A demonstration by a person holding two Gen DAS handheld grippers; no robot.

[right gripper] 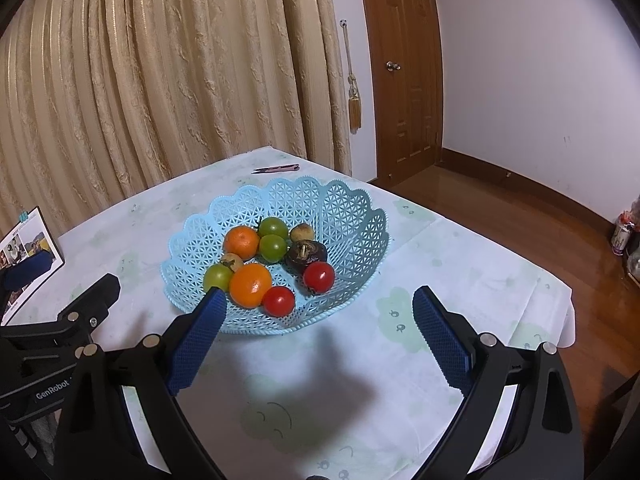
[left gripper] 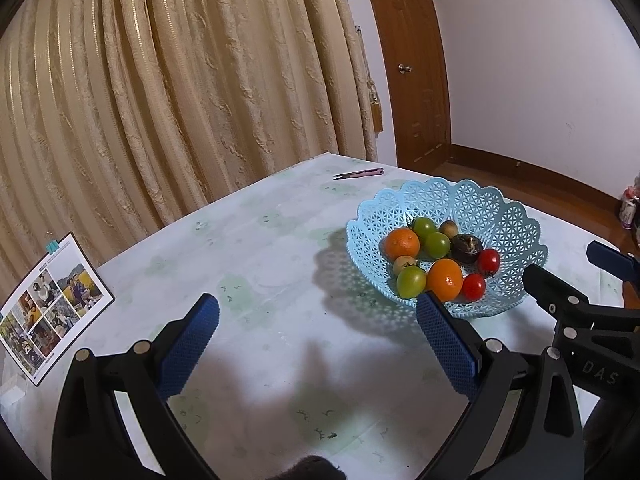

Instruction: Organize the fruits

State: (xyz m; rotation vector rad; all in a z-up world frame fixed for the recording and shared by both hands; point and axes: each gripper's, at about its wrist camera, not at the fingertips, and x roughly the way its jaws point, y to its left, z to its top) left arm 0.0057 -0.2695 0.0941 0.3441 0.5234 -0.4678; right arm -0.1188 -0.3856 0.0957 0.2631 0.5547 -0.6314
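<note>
- A pale blue lattice basket (right gripper: pixel 352 216) with a scalloped rim stands on a table (left gripper: pixel 260 248) covered by a white cloth printed with faint green cartoon shapes.
- All the fruit lies inside the basket: two oranges (right gripper: pixel 251 284), three green tomatoes (right gripper: pixel 273 248), two red tomatoes (right gripper: pixel 319 277), a dark purple mangosteen (right gripper: pixel 306 255) and two small tan fruits (right gripper: pixel 301 233), packed close and touching one another.
- The left gripper (left gripper: pixel 318 310) hangs above bare cloth to the left of the basket, its blue-padded fingers spread wide with nothing between them; its right finger's tip lines up with the basket's near rim in the left wrist view.
- The right gripper (right gripper: pixel 316 304) hangs over the near right of the table, fingers likewise wide apart and empty, the left tip overlapping the basket's near edge in its own view.
- Both tools throw soft shadows on the cloth beneath them.
- At the far edge of the table lies a small pink thread snipper (left gripper: pixel 359 174); at the left edge a clipped photo card (left gripper: pixel 52 304) stands tilted.
- Heavy beige curtains (left gripper: pixel 180 92) fill the far left; a brown wooden door (right gripper: pixel 404 68) with a round knob sits in the far corner beside a plain white wall (right gripper: pixel 540 60).
- Polished reddish wood floor (right gripper: pixel 520 220) shows to the right, with a few small containers at its far right edge, too blurred to tell.
</note>
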